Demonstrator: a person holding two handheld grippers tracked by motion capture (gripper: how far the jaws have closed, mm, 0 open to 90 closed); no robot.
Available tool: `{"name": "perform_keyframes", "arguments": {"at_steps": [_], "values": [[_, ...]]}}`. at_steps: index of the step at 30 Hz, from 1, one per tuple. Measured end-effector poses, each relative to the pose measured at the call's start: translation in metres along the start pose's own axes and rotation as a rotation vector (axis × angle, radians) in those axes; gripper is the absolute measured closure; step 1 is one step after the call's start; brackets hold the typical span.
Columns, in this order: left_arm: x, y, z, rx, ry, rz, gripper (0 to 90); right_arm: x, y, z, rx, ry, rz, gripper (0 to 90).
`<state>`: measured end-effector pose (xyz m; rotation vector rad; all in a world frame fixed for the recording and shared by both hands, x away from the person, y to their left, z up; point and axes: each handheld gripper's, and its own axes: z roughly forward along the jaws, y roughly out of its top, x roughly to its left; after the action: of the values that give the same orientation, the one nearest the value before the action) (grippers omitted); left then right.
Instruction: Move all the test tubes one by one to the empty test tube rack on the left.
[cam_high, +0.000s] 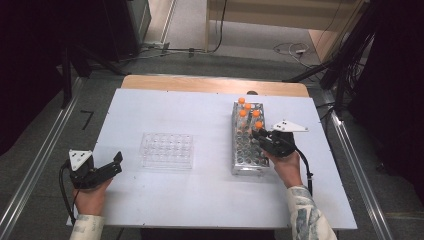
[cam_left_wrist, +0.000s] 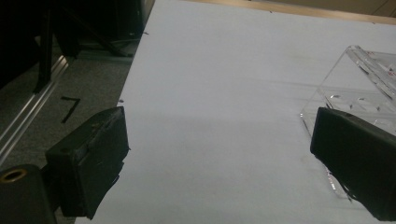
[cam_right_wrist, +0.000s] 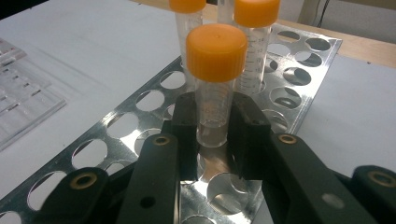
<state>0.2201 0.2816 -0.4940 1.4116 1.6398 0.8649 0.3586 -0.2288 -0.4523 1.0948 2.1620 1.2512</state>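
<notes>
White desk (cam_high: 200, 190): right gripper (cam_right_wrist: 214, 122) has its jaws clenched on an orange-capped tube (cam_right_wrist: 215, 79) in the metal rack (cam_right_wrist: 116, 140); tilting could jam it. Left gripper (cam_left_wrist: 219, 149) is released.

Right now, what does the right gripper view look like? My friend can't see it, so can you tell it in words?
The right gripper has its two black jaws shut on a clear tube with an orange cap, standing in a shiny metal rack full of round holes. More orange-capped tubes stand behind it, on a white table.
</notes>
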Motion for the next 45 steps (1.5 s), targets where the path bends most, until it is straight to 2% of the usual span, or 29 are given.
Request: {"name": "perform_keyframes", "arguments": {"at_steps": [19,27,36,41,45], "values": [[-0.001,0.001,-0.002,-0.006,-0.007,0.003,4.5,0.003,0.028,-0.025,-0.084,-0.011,0.014,71.9],[-0.001,0.003,-0.006,-0.016,-0.009,-0.005,4.5,0.010,0.037,-0.037,-0.109,0.002,-0.005,72.1],[-0.012,0.015,-0.020,-0.044,-0.046,0.000,4.6,0.030,0.046,-0.042,-0.125,0.056,-0.017,72.1],[-0.023,0.019,-0.024,-0.038,-0.079,0.021,4.6,0.049,0.051,-0.040,-0.128,0.098,-0.048,72.1],[-0.030,0.022,-0.028,-0.042,-0.104,0.039,5.1,0.067,0.051,-0.033,-0.110,0.138,-0.074,72.1]]}}
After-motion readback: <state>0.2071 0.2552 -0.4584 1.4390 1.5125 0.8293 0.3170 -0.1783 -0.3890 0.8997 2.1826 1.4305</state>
